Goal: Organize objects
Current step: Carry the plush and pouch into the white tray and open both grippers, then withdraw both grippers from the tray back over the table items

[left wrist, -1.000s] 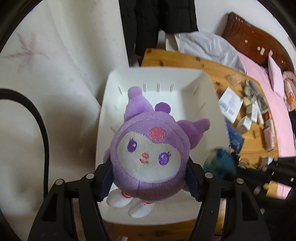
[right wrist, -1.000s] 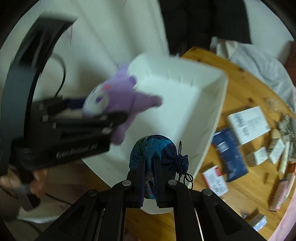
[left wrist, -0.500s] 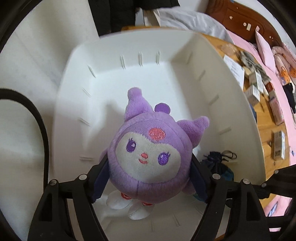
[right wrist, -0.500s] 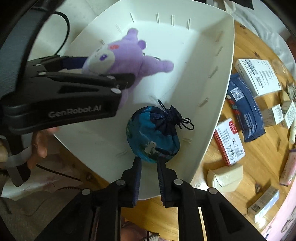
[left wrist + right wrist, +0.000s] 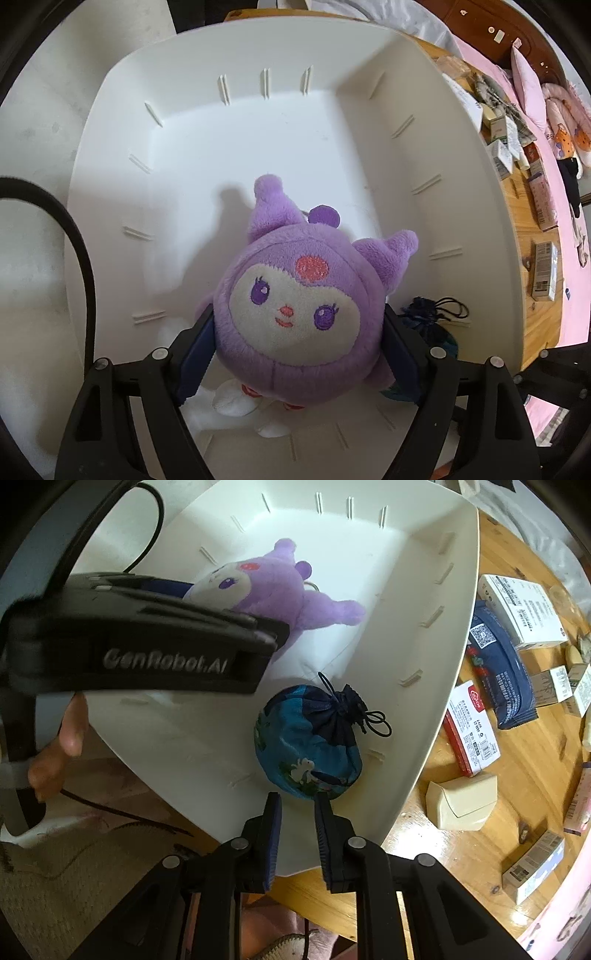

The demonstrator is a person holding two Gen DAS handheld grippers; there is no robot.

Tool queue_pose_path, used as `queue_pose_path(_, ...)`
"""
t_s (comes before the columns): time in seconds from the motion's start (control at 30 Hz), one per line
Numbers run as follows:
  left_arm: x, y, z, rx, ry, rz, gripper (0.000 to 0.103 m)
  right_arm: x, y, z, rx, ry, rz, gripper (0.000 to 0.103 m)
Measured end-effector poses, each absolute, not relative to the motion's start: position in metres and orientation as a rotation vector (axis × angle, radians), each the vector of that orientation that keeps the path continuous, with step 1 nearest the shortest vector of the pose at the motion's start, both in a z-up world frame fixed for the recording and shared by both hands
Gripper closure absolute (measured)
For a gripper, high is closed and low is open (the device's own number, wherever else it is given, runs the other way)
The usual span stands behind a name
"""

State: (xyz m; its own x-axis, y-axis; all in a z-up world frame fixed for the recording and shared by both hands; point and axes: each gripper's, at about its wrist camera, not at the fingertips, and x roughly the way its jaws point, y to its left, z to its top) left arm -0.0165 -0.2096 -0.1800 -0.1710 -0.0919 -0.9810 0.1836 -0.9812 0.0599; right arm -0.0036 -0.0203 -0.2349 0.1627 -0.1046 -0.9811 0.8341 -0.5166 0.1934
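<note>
A purple plush (image 5: 299,295) with a white face sits low inside the white bin (image 5: 258,40), feet toward the bin floor. My left gripper (image 5: 297,321) points down over it; its jaws are opening, and the blue pads still touch the plush's two sides. A blue drawstring pouch (image 5: 310,738) lies on the bin (image 5: 454,627) floor, just beyond my right gripper (image 5: 297,799). The right jaws are opening, a narrow gap with nothing between them. The pouch (image 5: 424,321) also peeks out behind the left gripper's right finger. The plush (image 5: 266,583) is half hidden by the left gripper's finger (image 5: 147,650).
The bin stands on a round wooden table (image 5: 498,812). Right of it lie a red and white box (image 5: 472,727), a dark blue packet (image 5: 506,675), a cream box (image 5: 461,801) and several small cartons. A hand (image 5: 70,731) holds the left gripper. Pink bedding (image 5: 535,55) lies beyond.
Both grippers came down into the bin. The right gripper let go of the pouch, which now lies on the bin floor. The left jaws widened around the plush.
</note>
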Motion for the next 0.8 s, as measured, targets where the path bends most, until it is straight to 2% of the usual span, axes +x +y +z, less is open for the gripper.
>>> queue_pose_path(0.07,-0.015,-0.204,-0.174,1.879,0.072,-2.285,0.017,-0.006,-0.013,-0.228,1.621,0.642,-1.473,0.060)
queue_pose_path(0.1,-0.015,-0.201,-0.170,1.866,0.049,-2.294,0.016,-0.006,-0.010,-0.222,1.596,0.612,-1.484,0.056)
queue_pose_path(0.17,-0.014,-0.196,-0.159,1.828,-0.001,-2.321,0.013,-0.004,-0.006,-0.210,1.532,0.610,-1.521,0.042)
queue_pose_path(0.23,-0.013,-0.190,-0.146,1.788,-0.043,-2.355,0.009,-0.001,-0.001,-0.196,1.460,0.617,-1.568,0.035)
queue_pose_path(0.33,-0.013,-0.188,-0.129,1.735,-0.088,-2.400,0.009,0.000,0.008,-0.180,1.397,0.591,-1.600,0.035)
queue_pose_path(0.53,-0.017,-0.193,-0.097,1.631,-0.048,-2.462,0.001,-0.010,0.012,-0.155,1.325,0.575,-1.682,0.035)
queue_pose_path(0.63,-0.018,-0.189,-0.080,1.554,-0.060,-2.521,0.001,-0.016,-0.024,-0.129,1.283,0.587,-1.755,0.035)
queue_pose_path(0.8,-0.018,-0.170,-0.050,1.419,-0.079,-2.642,0.001,-0.019,-0.022,-0.097,1.216,0.570,-1.828,0.035)
